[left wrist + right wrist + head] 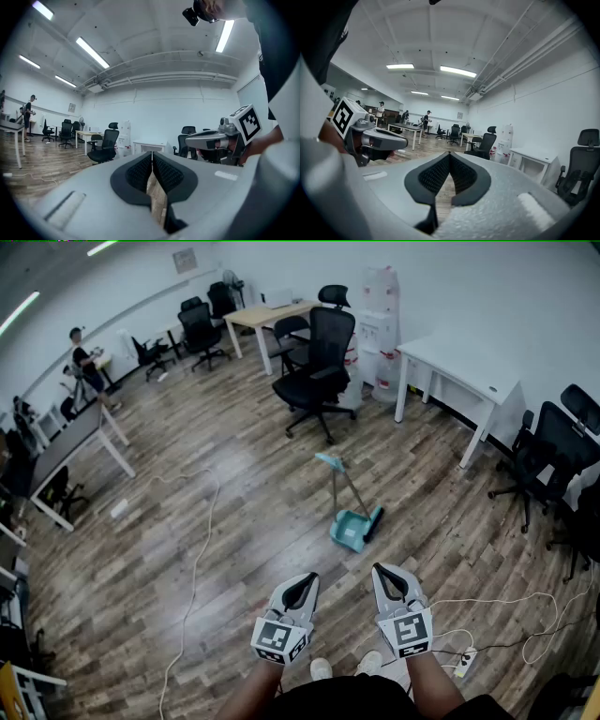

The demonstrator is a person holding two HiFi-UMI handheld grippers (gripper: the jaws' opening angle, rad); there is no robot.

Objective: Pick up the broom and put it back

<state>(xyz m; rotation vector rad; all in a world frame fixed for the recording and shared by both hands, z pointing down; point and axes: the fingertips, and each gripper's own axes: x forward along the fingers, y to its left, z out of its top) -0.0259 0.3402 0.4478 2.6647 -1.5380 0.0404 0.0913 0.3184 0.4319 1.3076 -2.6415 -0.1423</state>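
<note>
Left tool (300, 585) and right tool (389, 576) pressed together, empty. Recommendation: approach broom (372, 522), spread jaws before reaching handle.

Open office: white desks (459, 367), black swivel chairs (319, 362), plank floor (234, 512)

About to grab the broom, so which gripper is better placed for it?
Probably right: the broom stands right of the dustpan, nearer the right gripper than the left gripper. Both jaws shut, empty.
</note>
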